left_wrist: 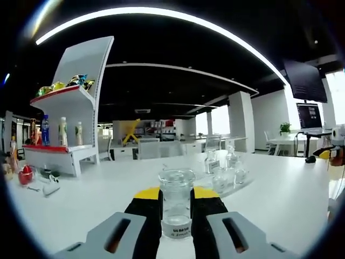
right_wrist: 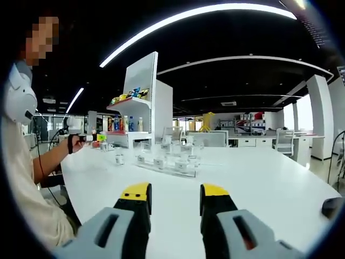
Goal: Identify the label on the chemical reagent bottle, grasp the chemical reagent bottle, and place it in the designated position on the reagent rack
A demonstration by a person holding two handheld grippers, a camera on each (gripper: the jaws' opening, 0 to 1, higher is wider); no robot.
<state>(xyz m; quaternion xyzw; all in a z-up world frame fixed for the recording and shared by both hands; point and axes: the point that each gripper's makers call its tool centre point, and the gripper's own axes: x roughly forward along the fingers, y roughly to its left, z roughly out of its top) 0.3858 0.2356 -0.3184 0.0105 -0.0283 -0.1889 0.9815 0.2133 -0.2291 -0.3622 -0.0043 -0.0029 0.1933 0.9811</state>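
Open-plan office under long ceiling light strips, wide white table (left_wrist: 280, 199) in the foreground. Left gripper (left_wrist: 176, 208), yellow-tipped black jaws on grey bodies, closed on a clear glass reagent bottle with a white printed label (left_wrist: 176, 202), held upright between the jaws just above the tabletop. Beyond it, more clear bottles standing in a transparent reagent rack (left_wrist: 226, 171). Far left, a white two-tier display shelf with red edging (left_wrist: 70, 129), carrying drink bottles and foil snack packs. Right gripper (right_wrist: 174, 202) with jaws parted and nothing between them, poised over the table short of the rack and its bottles. Seated person in a light shirt (right_wrist: 27, 189) at the left edge of the right gripper view.
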